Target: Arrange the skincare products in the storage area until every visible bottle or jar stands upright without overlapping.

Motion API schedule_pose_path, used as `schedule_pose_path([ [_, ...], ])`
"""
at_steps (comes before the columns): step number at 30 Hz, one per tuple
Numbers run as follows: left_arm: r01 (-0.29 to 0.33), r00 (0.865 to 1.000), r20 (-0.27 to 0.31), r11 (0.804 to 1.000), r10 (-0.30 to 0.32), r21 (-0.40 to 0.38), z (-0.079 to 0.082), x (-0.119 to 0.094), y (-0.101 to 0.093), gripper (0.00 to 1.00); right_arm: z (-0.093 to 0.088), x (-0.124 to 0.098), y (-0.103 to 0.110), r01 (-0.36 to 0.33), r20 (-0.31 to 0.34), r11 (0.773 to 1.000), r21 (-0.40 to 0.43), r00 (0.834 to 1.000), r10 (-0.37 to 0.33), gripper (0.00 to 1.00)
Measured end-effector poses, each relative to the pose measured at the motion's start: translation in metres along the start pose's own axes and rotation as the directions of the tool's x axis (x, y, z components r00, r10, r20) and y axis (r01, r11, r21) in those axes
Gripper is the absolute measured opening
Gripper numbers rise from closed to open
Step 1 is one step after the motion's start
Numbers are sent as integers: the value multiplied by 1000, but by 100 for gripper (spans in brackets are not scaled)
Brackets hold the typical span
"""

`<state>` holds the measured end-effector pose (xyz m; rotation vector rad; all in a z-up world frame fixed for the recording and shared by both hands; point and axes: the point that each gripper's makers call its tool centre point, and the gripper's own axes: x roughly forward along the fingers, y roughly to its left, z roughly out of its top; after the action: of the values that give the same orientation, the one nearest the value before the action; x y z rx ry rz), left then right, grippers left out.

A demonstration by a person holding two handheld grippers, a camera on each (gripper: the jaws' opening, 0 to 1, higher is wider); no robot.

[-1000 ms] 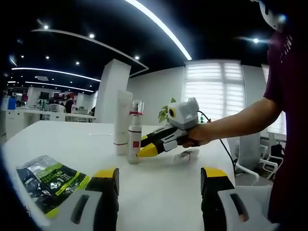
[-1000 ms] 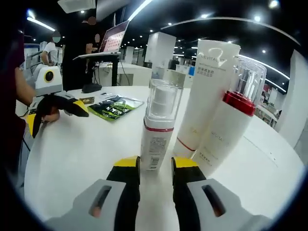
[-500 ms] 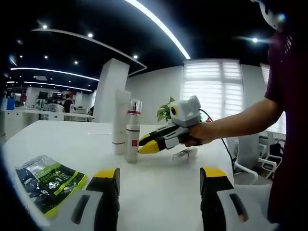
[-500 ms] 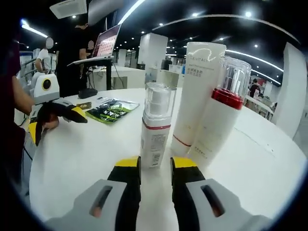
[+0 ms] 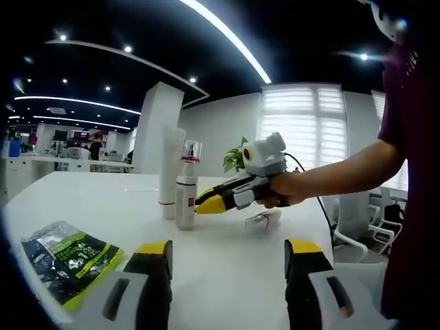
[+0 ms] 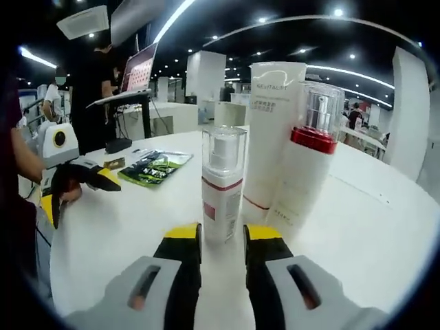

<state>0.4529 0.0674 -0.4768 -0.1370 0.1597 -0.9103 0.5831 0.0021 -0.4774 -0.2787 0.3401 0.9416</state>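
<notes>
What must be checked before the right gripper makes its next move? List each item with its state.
1. Spray bottle upright: ok.
2. White tube and pump bottle upright behind it: ok.
3. Bottles overlapping: cannot tell, since the tube and pump bottle stand very close together.
4. Right gripper grip on the spray bottle: cannot tell. Its fingers flank the base.
5. Clear item lying flat on the table: not ok.
6. Left gripper open and free: ok.

The person is wearing a dark maroon short sleeve (image 5: 405, 103) at three o'clock in the left gripper view. Grey jaws tipped in yellow are showing on the left gripper (image 5: 227, 256) and right gripper (image 6: 221, 235), with a black cable (image 5: 317, 206) trailing from the right one.
</notes>
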Motion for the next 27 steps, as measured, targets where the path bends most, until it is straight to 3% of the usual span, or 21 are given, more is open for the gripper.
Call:
schedule_pose_path([
  [5,1,1000,-5,1000,-1,2,-1,0,0,68,4,11,1,38,-7,995,87,999,-37,29],
  [11,0,1000,-7,1000,0,3,-1,0,0,68,5,17,-4,94,-24,978,186,996,-91,21],
  [27,3,1000,-10,1000,-3,6,-2,0,-1,67,4,20,-21,249,-60,946,209,968,-242,21],
])
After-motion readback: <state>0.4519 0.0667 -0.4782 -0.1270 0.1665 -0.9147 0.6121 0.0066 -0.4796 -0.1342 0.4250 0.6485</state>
